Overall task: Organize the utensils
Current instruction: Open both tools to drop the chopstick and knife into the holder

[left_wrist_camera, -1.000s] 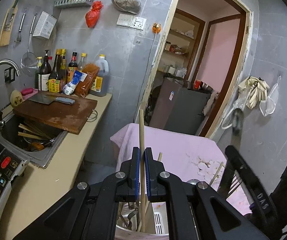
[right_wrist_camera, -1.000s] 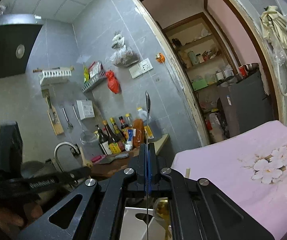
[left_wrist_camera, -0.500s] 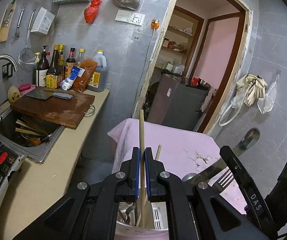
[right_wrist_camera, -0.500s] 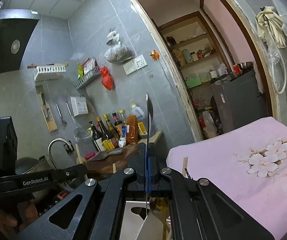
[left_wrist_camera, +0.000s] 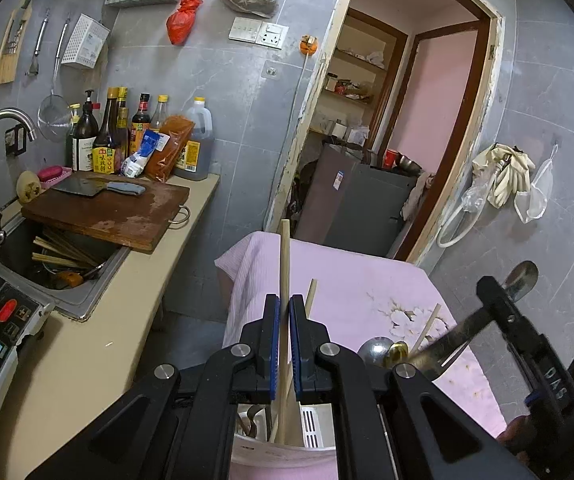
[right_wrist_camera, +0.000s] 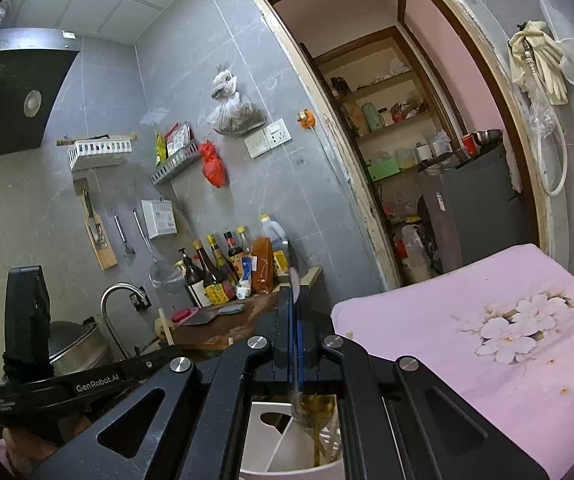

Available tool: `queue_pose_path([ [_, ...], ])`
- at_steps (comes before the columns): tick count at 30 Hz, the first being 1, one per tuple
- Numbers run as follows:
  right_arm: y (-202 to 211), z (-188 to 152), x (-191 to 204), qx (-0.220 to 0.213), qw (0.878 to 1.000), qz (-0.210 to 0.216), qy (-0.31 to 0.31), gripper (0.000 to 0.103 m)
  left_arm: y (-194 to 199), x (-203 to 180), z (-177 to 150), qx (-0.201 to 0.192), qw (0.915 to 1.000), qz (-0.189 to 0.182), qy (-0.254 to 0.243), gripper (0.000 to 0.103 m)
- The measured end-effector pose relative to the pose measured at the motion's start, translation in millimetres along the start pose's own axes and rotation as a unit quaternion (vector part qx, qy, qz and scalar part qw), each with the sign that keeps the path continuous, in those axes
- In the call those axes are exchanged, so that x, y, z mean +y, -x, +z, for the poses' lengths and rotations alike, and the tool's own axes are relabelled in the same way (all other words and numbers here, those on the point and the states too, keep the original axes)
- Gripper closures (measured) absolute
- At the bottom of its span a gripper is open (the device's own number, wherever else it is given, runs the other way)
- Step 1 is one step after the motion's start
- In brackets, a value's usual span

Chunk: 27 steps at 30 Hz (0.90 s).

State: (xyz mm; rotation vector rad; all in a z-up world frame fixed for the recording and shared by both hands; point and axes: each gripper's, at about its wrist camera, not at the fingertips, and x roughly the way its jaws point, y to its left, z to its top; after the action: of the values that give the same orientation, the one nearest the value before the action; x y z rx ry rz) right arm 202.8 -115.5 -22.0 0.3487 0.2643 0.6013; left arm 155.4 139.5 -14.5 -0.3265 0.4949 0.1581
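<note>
So, left to right. The left gripper (left_wrist_camera: 285, 344) has its fingers clamped tight on a wooden chopstick (left_wrist_camera: 285, 264), which stands nearly upright at the lower middle of the left wrist view with its bottom end already down inside the white utensil holder (left_wrist_camera: 287, 454). Another chopstick (left_wrist_camera: 311, 298) pokes up just beside it. My worry here: if the fingers let go while the stick is this upright, I reckon it could tip and knock against what's already in that compartment, or lean out over the rim.

Further right, the right gripper (right_wrist_camera: 295, 344) is pinched on a metal spoon (right_wrist_camera: 295, 360), held edge-on, bowl end down in the holder's mouth at the bottom of the right wrist view, just over some gold-coloured utensils (right_wrist_camera: 319, 408). In the left view the same spoon (left_wrist_camera: 453, 342) runs diagonally at lower right. Risk there, as I see it: both tools crowd the same small holder, so the grippers could bump, or the spoon could catch the divider and nudge the holder across the pink cloth (right_wrist_camera: 487, 360).

Compared to a second ago: the chopstick sits about where it was, same grip. The spoon is what changed. It stuck up high above the right fingers then; now it's much lower, mostly sunk toward the holder, and the left view has tilted down slightly.
</note>
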Motion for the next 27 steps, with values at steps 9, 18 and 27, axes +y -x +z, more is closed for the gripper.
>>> queue_pose_path([
  [9,-11,-16,-4,0.053,0.999,-0.009,0.001,0.101,5,-2,-7,0.014,0.9999,0.003,-0.001,0.097],
  [18,8,-5,-5,0.044,0.999,-0.022,0.003,0.071,18,-5,-11,0.008,0.9999,-0.014,0.002,0.048],
  [27,64,22,-21,0.046,0.997,-0.051,0.033,0.041,50,-32,-19,-0.014,0.9999,-0.003,-0.006,0.021],
])
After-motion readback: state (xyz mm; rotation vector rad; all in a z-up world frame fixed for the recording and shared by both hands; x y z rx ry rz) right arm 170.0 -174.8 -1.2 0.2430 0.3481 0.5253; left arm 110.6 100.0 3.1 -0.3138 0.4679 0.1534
